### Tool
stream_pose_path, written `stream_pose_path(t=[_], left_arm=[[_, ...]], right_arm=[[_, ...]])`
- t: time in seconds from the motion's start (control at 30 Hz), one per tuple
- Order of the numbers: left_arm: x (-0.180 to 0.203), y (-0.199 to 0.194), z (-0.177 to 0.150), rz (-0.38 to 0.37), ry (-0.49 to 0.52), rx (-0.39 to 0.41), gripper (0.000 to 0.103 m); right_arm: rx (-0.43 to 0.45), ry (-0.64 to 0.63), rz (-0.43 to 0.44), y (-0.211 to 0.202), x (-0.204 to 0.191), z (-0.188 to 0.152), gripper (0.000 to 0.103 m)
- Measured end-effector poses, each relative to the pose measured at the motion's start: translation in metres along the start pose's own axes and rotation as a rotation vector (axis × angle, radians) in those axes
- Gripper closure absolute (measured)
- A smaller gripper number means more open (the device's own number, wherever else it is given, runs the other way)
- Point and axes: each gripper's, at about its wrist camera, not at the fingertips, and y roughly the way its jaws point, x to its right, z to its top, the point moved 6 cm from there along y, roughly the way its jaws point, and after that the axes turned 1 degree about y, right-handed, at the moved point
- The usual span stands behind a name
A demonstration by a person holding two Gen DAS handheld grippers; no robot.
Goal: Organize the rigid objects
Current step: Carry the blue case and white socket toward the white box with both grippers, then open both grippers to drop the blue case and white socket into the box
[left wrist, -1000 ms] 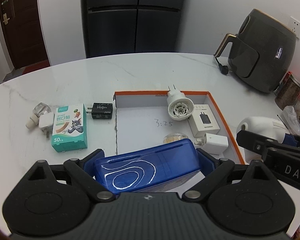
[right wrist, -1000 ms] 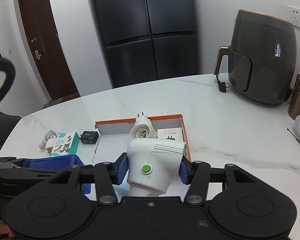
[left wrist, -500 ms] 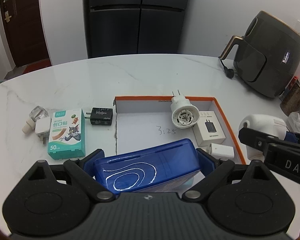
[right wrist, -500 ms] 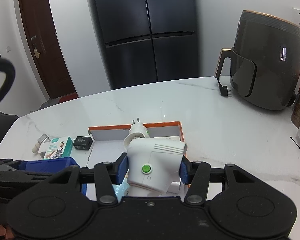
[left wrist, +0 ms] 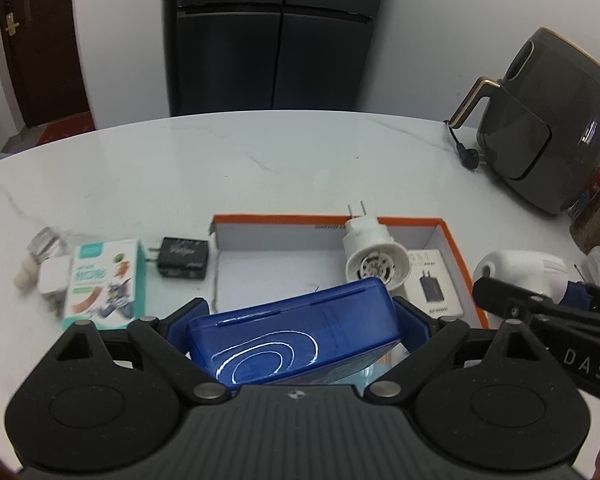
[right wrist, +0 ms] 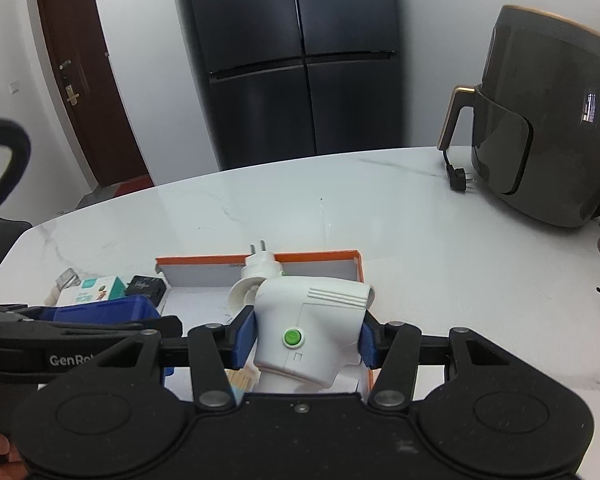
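My left gripper (left wrist: 300, 328) is shut on a blue plastic box (left wrist: 296, 332) and holds it above the near part of an orange-rimmed white tray (left wrist: 456, 248). My right gripper (right wrist: 306, 336) is shut on a white device with a green button (right wrist: 308, 332), held above the tray's near right side; the device also shows in the left wrist view (left wrist: 520, 270). Inside the tray lie a round white plug adapter (left wrist: 374, 256) and a white charger box (left wrist: 430, 284). Left of the tray on the table lie a black charger (left wrist: 182, 258), a teal bandage box (left wrist: 106, 284) and a small white plug (left wrist: 40, 272).
A dark air fryer (left wrist: 548, 120) with its cord and plug (left wrist: 466, 152) stands at the table's back right. A brown jar (left wrist: 598, 216) is at the right edge. A black fridge (right wrist: 296, 60) and a door (right wrist: 88, 80) are behind the marble table (left wrist: 260, 168).
Both grippers have risen and pulled back a little with their loads; the tray and table objects look farther and lower in view. The blue box now tilts up to the right.
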Motion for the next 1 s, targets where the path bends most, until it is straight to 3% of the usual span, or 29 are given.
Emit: stream_pose_path(t=[0.27, 0.33, 0.63, 1.0], left_arm=[[0.006, 0.026, 0.004, -0.009, -0.008, -0.025, 0.005], [0.005, 0.032, 0.003, -0.022, -0.028, -0.037, 0.005], [0.010, 0.038, 0.005, -0.110, -0.051, -0.061, 0.000], [-0.009, -0.007, -0.004, -0.099, -0.084, -0.015, 0.000]], right_arm=[[-0.016, -0.027, 0.010, 0.024, 0.008, 0.009, 0.038], [-0.007, -0.039, 0.027, 0.025, 0.007, 0.011, 0.030], [0.035, -0.025, -0.004, 0.000, 0.014, 0.010, 0.028], [0.101, -0.040, -0.023, -0.044, -0.008, 0.004, 0.027]])
